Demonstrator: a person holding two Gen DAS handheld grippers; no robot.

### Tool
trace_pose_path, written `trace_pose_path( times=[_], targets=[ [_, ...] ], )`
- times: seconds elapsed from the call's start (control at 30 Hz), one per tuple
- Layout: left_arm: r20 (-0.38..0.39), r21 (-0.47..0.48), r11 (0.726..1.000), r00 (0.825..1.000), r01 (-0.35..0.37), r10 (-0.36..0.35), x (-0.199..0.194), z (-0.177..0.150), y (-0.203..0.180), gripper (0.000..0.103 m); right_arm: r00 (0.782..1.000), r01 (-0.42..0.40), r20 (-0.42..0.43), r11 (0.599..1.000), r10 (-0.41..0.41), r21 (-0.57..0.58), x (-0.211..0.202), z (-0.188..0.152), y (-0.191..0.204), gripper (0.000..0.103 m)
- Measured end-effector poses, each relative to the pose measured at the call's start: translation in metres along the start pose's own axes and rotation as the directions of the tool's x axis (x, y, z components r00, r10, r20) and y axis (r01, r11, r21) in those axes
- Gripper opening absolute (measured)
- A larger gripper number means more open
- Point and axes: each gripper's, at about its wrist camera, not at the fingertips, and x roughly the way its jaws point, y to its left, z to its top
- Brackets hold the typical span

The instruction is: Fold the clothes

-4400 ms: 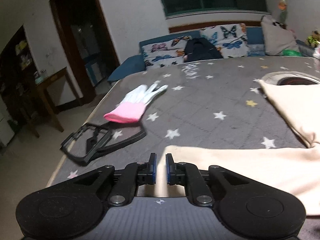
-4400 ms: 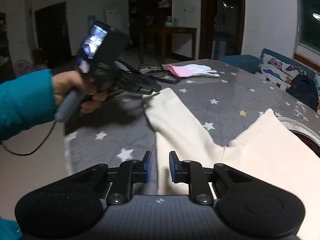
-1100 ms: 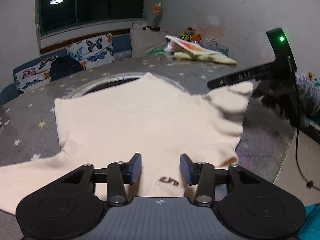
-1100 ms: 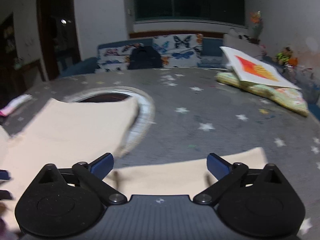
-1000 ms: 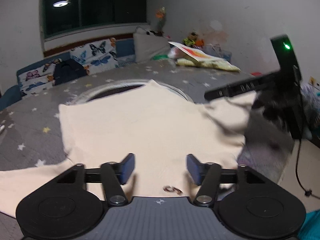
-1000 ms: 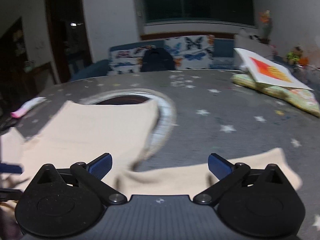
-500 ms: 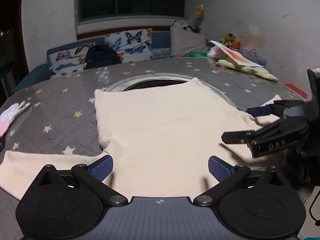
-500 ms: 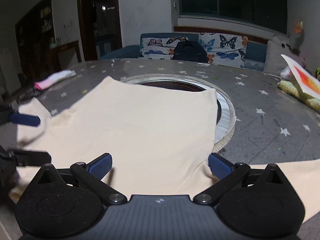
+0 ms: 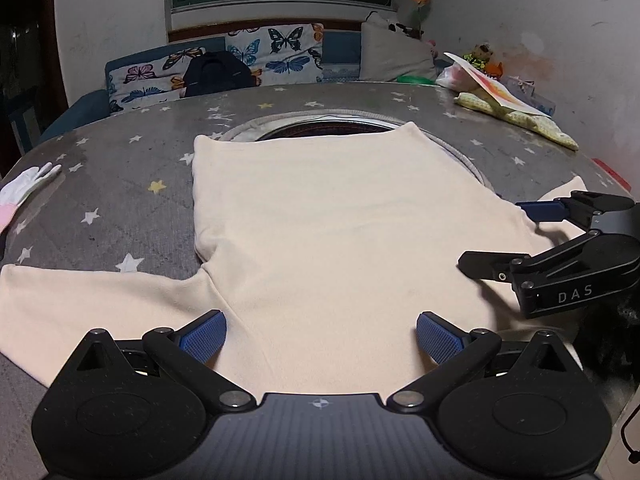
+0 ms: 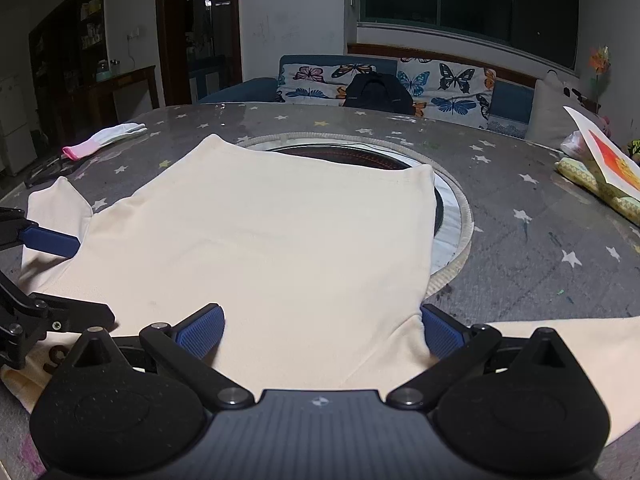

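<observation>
A cream long-sleeved shirt (image 9: 328, 232) lies spread flat on the grey star-patterned table (image 9: 132, 208), its hem toward the far side. My left gripper (image 9: 320, 338) hovers open and wide over the near edge of the shirt, by the left sleeve (image 9: 80, 300), with nothing held. My right gripper (image 10: 320, 330) is open just as wide over the shirt (image 10: 280, 240), near the armpit of the right sleeve (image 10: 580, 344). Each gripper shows in the other's view: the right gripper (image 9: 500, 236) at the shirt's right side, the left gripper (image 10: 76, 276) at its left.
A round recessed opening (image 9: 328, 128) in the table's middle is partly covered by the shirt's hem. A white and pink glove (image 10: 104, 140) lies at the far left. A patterned cloth with a booklet (image 10: 600, 176) sits at the right. Behind is a sofa with a black bag (image 9: 216, 74).
The left jaws went from narrow to wide open. Both views swung round onto the shirt's body. The right gripper came down beside the shirt's right shoulder.
</observation>
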Motion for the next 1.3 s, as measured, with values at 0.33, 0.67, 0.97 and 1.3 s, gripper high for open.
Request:
trace_pose_path(
  times=[0.33,0.67,0.97,1.3],
  targets=[
    [-0.021,0.016,0.999,0.999,-0.039,0.039,0.004,0.001,-0.007,0.103,1.000,-0.007,-0.004,1.000,0.007,0.008,0.001,0.001,-0.002,0.103],
    [-0.040,-0.004,0.998,0.997,-0.061,0.061,0.005,0.004,-0.010,0.103,1.000,-0.008,-0.005,1.000,0.008,0.010,0.001,0.000,-0.001,0.103],
    [-0.062,-0.017,0.997,0.995,-0.075,0.074,0.006,0.007,-0.012,0.103,1.000,-0.008,-0.005,1.000,0.008,0.011,0.000,0.000,-0.002,0.103],
    [-0.077,-0.025,0.996,0.994,-0.081,0.079,0.007,0.010,-0.013,0.103,1.000,-0.011,-0.006,1.000,0.011,0.013,0.000,0.000,-0.002,0.103]
  ],
)
